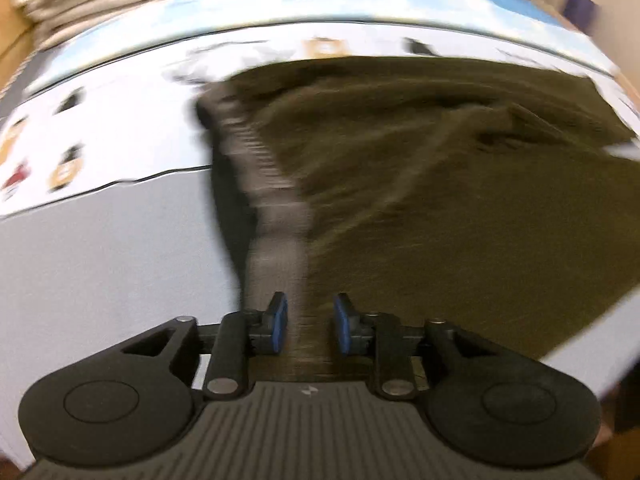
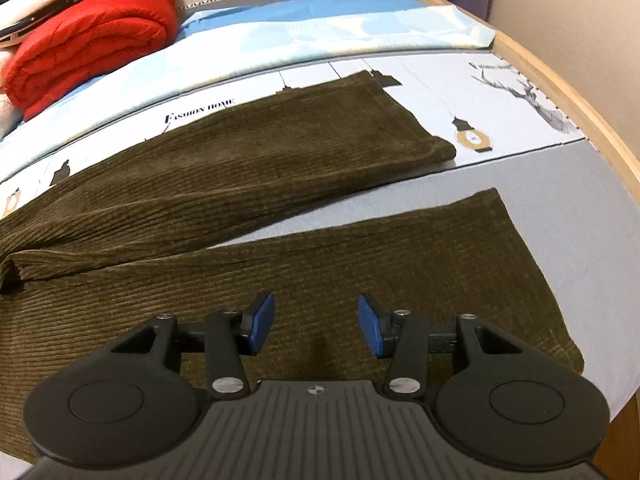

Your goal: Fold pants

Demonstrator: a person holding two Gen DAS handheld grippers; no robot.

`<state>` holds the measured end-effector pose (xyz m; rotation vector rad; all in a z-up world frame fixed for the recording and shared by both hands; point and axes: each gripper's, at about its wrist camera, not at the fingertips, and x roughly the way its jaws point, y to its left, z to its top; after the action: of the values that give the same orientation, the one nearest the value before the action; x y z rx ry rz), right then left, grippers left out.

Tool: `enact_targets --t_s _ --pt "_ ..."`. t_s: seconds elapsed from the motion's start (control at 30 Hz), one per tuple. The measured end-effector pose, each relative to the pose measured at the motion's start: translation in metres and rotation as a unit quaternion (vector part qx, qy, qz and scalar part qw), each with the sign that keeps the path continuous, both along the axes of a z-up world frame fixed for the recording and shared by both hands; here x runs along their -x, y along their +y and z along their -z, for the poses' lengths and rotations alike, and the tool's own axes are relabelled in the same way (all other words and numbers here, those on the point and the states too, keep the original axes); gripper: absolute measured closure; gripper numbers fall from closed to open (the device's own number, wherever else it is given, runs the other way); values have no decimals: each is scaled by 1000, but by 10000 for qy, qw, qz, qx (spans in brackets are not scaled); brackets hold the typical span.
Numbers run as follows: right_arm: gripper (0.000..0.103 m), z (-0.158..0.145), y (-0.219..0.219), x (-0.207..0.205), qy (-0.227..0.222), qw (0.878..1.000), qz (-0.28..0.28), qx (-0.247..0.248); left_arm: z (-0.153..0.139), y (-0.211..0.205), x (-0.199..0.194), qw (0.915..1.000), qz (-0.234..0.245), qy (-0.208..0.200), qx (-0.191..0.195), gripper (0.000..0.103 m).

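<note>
The olive corduroy pants [image 2: 248, 184] lie flat along the bed [image 2: 592, 216], legs splayed toward its far corner; my left gripper [image 1: 311, 328] straddles the waistband [image 1: 276, 216] half-open, my right gripper [image 2: 316, 326] hovers wide, empty, ready to pair the legs.

The pants [image 2: 256, 184] are olive-brown corduroy, ribbed and matt, with a flatter grey-looking waistband [image 1: 276, 216] that shows blurred in the left view. They lie on a smooth printed cotton-like bedsheet [image 2: 568, 216], matt grey near and pale blue farther off. At far left a red quilt [image 2: 100, 40] looks puffy and stitched. The bed frame [image 2: 592, 116] along the right is pale, smooth wood. Both tongs, left [image 1: 310, 328] and right [image 2: 316, 326], are matt black plastic with blue rubbery pads [image 2: 370, 328] and dull metal pins.
</note>
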<state>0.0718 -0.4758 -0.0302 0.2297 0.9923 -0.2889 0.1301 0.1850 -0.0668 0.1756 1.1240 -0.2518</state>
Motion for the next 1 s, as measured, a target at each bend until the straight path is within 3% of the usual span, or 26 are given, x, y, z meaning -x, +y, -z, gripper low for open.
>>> enact_targets --t_s 0.07,0.13,0.2,0.33,0.53,0.6,0.8,1.0 --pt "54 -3 0 1 -102 9999 20 -13 17 -16 3 9982 373 400 -236 44" --pt "54 -8 -1 3 -256 9997 50 -17 45 -28 3 9889 594 991 -936 43" --pt "54 -13 0 5 -448 9990 85 12 44 -39 6 9859 845 824 -1183 42" --pt "55 -26 1 10 -893 9958 180 18 20 -42 -5 9945 501 469 -790 42" --pt "55 -39 11 8 -1453 9893 129 -84 2 -55 -23 9986 167 35 -507 41" --pt "56 -41 16 4 -1590 9872 87 -93 -8 -57 -30 9988 -84 -172 -446 37" --pt "56 -50 39 -8 -1847 9826 -177 87 -32 -58 -60 9925 -833 -891 -55 31" --pt "55 -58 60 -26 -1980 9794 -404 -32 -55 -66 -91 9794 -1282 -1549 194 31"
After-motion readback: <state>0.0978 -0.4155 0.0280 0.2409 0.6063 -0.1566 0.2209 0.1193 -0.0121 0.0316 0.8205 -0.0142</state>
